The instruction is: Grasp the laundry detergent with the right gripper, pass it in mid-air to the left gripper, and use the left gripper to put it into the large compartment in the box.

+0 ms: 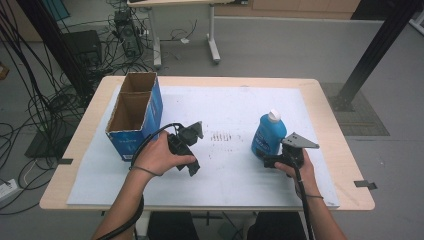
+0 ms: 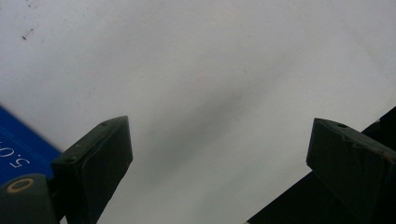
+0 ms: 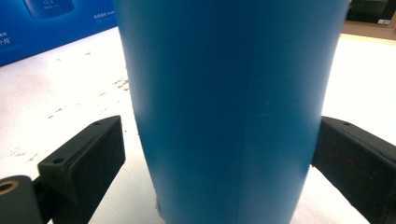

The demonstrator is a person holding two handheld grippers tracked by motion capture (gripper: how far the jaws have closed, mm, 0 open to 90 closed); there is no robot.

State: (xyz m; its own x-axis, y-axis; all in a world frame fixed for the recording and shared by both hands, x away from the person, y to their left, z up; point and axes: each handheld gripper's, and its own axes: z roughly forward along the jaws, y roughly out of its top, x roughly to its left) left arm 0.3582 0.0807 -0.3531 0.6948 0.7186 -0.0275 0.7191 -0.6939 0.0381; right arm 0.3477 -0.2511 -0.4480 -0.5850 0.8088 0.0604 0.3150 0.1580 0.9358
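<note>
The bottle (image 3: pixel 231 107) stands between the spread jaws of the right gripper (image 3: pixel 219 154); the left gripper (image 2: pixel 219 154), also spread, sits near the box (image 1: pixel 134 112).

High view: overhead, facing forward-down, far.
Left gripper view: close over white mat (image 2: pixel 210 70).
Right gripper view: close behind blue bottle (image 3: pixel 229 107).
Shared: mat, blue box (image 1: pixel 134 112).

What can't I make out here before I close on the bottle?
- Blue bottle: right gripper view cuts off its cap and base.
- Right tongs: whether the pads touch the bottle is unclear; the right pad meets its outline.
- Cardboard box: high view, its walls hide the compartment floors.
- Box print: left gripper view, edge-cropped.
</note>
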